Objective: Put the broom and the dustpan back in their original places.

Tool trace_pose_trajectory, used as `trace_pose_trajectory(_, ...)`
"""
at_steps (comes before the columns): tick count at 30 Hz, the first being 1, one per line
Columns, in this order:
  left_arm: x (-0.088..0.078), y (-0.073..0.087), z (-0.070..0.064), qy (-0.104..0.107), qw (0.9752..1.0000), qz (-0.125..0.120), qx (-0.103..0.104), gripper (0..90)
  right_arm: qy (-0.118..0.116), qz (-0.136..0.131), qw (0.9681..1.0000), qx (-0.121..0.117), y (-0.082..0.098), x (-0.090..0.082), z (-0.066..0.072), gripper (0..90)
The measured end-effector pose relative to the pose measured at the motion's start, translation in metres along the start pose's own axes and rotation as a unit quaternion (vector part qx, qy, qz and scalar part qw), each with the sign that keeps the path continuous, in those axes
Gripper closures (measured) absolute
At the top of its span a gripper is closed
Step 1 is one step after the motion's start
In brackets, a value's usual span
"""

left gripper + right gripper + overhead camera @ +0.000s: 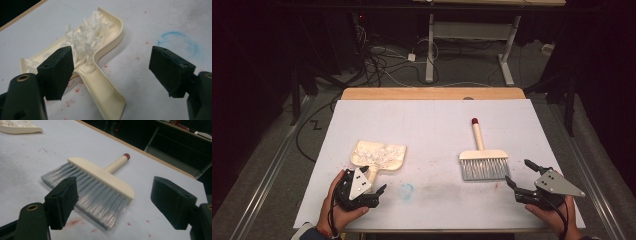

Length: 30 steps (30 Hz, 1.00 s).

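While flat, brush (482, 157) handle points away (bristles nearward)

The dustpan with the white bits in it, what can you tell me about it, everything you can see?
The dustpan is cream and looks like plastic, with a raised rim curving round its back and a flat handle pointing toward the person. It lies flat on the white table cover, on the left side, and holds a heap of white shreds that look like paper. Red specks dot the cover near the handle. The left gripper hangs open over the handle, its jaws on either side and clear of it.
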<state>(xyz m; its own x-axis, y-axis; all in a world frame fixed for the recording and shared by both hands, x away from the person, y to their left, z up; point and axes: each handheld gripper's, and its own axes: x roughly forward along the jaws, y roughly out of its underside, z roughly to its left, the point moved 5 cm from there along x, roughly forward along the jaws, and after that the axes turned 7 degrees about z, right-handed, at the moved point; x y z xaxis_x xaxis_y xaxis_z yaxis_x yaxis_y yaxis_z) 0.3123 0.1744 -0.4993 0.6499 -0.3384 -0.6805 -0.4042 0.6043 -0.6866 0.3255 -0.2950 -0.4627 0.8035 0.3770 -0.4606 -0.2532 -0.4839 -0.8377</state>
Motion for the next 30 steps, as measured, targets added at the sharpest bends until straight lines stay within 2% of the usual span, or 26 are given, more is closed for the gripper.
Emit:
trace_pose_trajectory(5,-0.0005,-0.0005,0.0007,-0.004,1.0,-0.001,0.0,19.2,-0.005,-0.001,1.0,0.003,-0.0019,0.0003,0.0014,24.0)
trace_pose_trajectory(19,0.0015,-0.0015,-0.0003,-0.001,1.0,0.002,0.004,19.2,0.001,0.001,1.0,-0.006,-0.0018,-0.001,0.0011,23.0)
trace_pose_trajectory(30,0.0049,-0.0043,0.0014,-0.001,1.0,0.003,0.001,19.2,0.003,0.001,1.0,-0.002,0.0,-0.0002,-0.0012,22.8)
